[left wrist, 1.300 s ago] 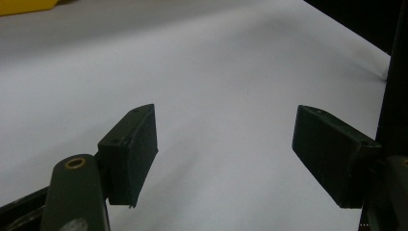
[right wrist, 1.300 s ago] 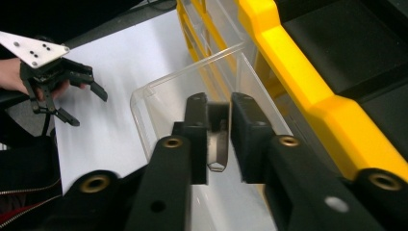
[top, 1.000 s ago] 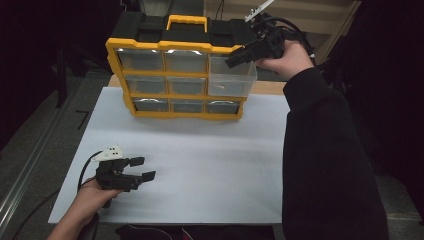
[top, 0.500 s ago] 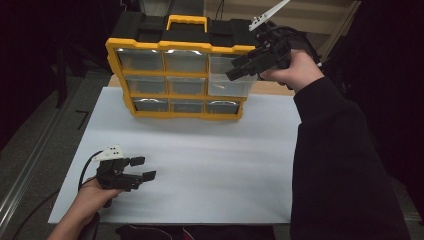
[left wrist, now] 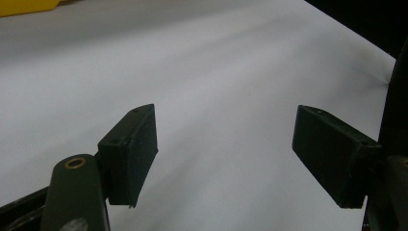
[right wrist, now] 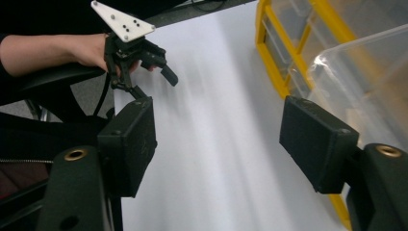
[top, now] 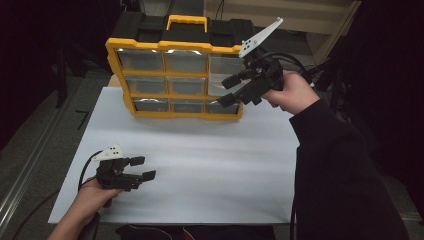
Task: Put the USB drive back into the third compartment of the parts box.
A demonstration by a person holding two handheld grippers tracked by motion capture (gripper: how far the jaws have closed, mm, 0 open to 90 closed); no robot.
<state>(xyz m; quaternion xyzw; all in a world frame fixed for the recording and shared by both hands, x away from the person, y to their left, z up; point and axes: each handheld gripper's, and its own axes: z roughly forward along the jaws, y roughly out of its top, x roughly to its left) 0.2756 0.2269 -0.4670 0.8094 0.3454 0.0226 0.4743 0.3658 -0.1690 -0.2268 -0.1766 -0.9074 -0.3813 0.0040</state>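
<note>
A yellow organizer [top: 175, 72] with clear plastic drawers stands upright at the back of the white table [top: 200, 160]. My right gripper [top: 226, 91] hovers open in front of its right column, level with the lower drawers. In the right gripper view the right gripper [right wrist: 221, 139] has nothing between its jaws, and a clear drawer [right wrist: 365, 82] sits close beside the right-hand jaw. My left gripper [top: 144, 168] rests low over the table's front left, open and empty. The left gripper [left wrist: 226, 144] faces bare white table, with a yellow corner of the organizer [left wrist: 24, 6] far off.
A black case with a yellow handle [top: 186, 22] stands behind the organizer. The table's left edge runs beside a grey floor strip [top: 30, 150]. Cables trail from both grippers. The other hand's gripper [right wrist: 144, 53] shows far off in the right gripper view.
My right gripper has come down the organizer's right column, from the top drawer to the lower ones. The left gripper has stayed still.
</note>
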